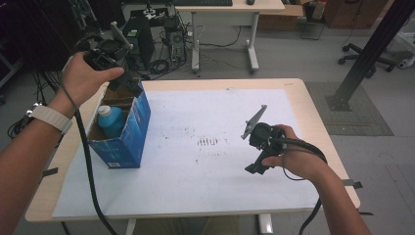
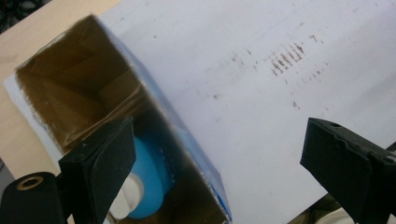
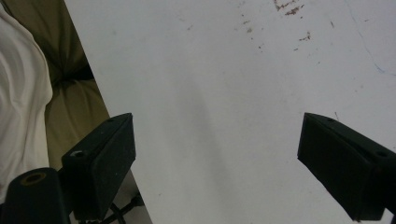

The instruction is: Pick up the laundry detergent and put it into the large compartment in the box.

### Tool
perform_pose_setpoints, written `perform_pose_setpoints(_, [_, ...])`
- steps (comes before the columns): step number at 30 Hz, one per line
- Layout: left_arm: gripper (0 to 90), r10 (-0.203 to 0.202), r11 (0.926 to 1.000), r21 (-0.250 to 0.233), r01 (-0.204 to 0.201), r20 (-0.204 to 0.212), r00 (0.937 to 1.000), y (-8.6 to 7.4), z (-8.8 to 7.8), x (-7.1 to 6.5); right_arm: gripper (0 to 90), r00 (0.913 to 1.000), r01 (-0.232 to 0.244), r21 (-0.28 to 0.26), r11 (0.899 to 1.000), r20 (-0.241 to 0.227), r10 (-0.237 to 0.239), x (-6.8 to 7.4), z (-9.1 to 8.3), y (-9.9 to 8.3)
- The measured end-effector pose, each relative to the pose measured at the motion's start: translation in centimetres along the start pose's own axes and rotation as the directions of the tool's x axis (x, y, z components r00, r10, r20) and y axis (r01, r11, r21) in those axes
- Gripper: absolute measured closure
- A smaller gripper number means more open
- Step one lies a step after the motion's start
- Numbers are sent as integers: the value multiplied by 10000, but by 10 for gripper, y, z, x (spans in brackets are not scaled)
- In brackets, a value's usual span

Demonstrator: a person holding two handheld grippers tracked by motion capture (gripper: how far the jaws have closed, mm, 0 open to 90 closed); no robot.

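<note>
A blue cardboard box (image 1: 128,136) stands upright with its top open at the left of the white sheet (image 1: 210,171). Inside it a blue bottle (image 1: 110,121) with a white cap stands against the near wall. My left gripper (image 1: 128,84) hovers over the far rim of the box, open, with nothing between its jaws. In the left gripper view the box (image 2: 187,144) and the bottle (image 2: 148,173) lie below the left jaw of the gripper (image 2: 215,158). My right gripper (image 1: 254,168) is low over the sheet at the right, open and with nothing in it (image 3: 215,158).
The sheet covers most of a light wooden table (image 1: 318,132) and bears brown smudges (image 1: 208,142) near its middle. Beyond the table are a desk (image 1: 230,12), a computer tower (image 1: 139,36) with cables, an office chair (image 1: 367,54) and a black post (image 1: 372,49).
</note>
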State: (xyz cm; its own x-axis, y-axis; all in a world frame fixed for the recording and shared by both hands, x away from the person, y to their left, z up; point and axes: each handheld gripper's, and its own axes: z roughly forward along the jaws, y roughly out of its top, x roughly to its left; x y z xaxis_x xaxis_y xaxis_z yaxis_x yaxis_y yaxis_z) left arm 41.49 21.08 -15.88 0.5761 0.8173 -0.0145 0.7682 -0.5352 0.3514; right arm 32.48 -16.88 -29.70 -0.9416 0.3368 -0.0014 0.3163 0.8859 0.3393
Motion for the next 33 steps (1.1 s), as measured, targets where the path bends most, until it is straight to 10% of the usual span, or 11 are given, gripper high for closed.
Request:
perform_pose_setpoints(12, [102, 1104, 9939, 13, -1106, 463, 9928, 11, 8, -18, 115, 10000, -81, -7, 10000, 21, 81, -1, 0, -2])
perform_pose_setpoints(33, [104, 2855, 9584, -305, -2839, 1053, 9526, 31, 17, -46, 115, 9998, -205, -5, 9998, 32, 205, -4, -2, -1])
